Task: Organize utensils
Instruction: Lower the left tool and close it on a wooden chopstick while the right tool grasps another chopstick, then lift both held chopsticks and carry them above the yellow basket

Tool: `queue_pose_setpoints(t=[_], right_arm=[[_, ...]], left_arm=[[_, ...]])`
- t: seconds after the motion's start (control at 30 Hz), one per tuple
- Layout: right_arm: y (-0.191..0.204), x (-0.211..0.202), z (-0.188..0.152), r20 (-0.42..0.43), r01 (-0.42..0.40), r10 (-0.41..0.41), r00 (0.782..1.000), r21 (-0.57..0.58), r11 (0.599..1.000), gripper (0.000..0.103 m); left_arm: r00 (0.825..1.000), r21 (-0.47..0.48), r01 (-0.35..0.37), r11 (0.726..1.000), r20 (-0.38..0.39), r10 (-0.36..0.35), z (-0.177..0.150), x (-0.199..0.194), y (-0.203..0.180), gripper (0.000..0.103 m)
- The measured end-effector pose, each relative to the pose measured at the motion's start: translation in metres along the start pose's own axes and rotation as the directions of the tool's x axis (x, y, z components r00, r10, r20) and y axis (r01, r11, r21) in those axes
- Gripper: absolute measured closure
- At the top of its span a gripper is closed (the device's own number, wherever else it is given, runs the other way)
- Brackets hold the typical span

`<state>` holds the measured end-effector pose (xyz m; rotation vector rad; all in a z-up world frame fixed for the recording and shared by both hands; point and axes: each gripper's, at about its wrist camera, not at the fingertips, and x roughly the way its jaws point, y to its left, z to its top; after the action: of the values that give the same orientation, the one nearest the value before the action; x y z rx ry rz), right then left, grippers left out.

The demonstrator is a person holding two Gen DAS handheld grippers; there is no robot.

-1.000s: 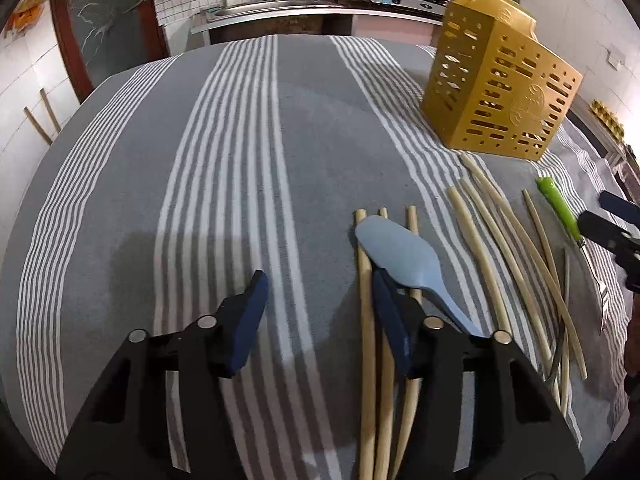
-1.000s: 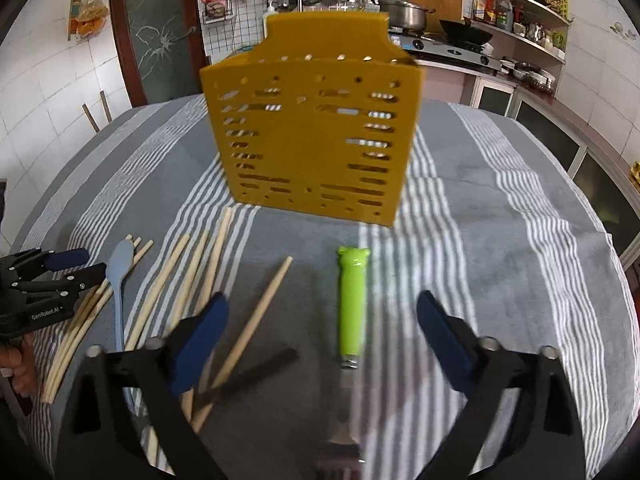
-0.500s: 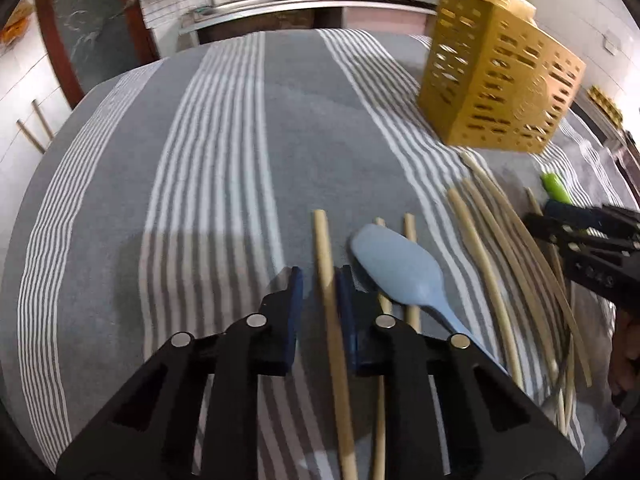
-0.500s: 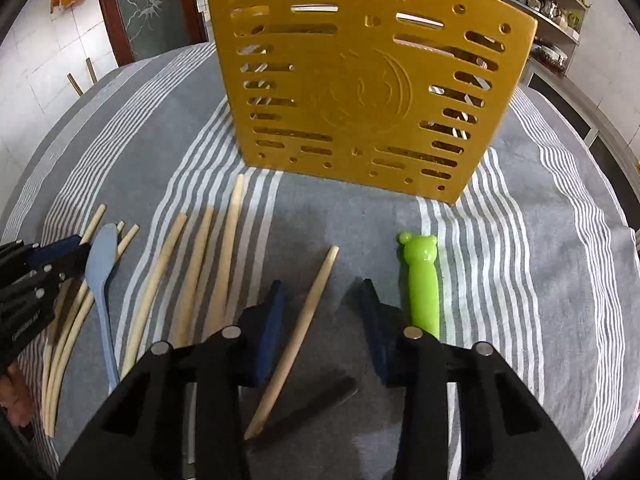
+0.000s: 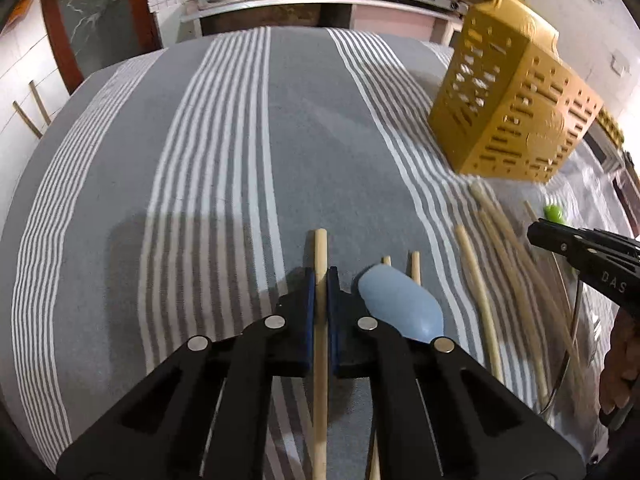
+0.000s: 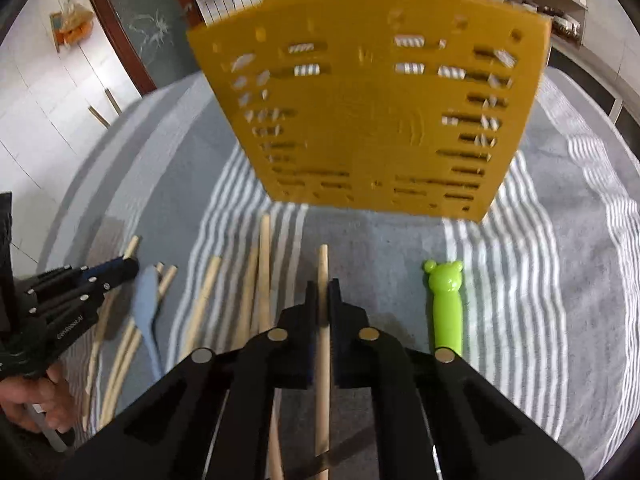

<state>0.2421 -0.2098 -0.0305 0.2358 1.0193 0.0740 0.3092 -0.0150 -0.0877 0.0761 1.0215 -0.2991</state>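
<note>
On striped grey tabletop (image 5: 224, 168): left tongs (image 5: 319, 280) pinching pale wooden chopstick (image 5: 320, 244), right tongs (image 6: 323, 292) pinching another wooden chopstick (image 6: 322, 260). Risk: thin sticks pivot in pads, miss perforated yellow plastic holder (image 6: 368, 120).

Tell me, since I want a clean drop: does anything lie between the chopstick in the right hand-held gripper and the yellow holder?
Nothing visible does. The right hand-held gripper is shut on a pale wooden chopstick, and only bare striped grey tablecloth lies between its tip and the slotted yellow plastic utensil holder. The green bear-handled utensil lies off to the side.
</note>
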Motion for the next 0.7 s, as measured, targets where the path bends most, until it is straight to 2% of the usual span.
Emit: queue_pose_setpoints(t=[0.23, 0.33, 0.47, 0.7], right_arm=[[0.001, -0.061, 0.001, 0.153, -0.07, 0.072, 0.986, -0.015, 0.997, 0.097], [-0.002, -0.09, 0.003, 0.249, -0.071, 0.082, 0.965, -0.051, 0.996, 0.097], [0.003, -0.106, 0.005, 0.333, -0.087, 0.111, 0.936, -0.089, 0.992, 0.097], [-0.006, -0.13, 0.005, 0.408, -0.107, 0.142, 0.902, -0.108, 0.988, 0.097]], left_arm=[[0.992, -0.023, -0.003, 1.0, 0.123, 0.006, 0.005, -0.047, -0.002, 0.098], [0.986, -0.025, 0.005, 1.0, 0.166, -0.001, 0.006, -0.066, -0.007, 0.098], [0.976, -0.016, 0.014, 1.0, 0.219, -0.01, 0.005, -0.087, -0.015, 0.098], [0.961, -0.021, 0.043, 0.999, 0.273, -0.036, -0.004, -0.111, -0.024, 0.098]])
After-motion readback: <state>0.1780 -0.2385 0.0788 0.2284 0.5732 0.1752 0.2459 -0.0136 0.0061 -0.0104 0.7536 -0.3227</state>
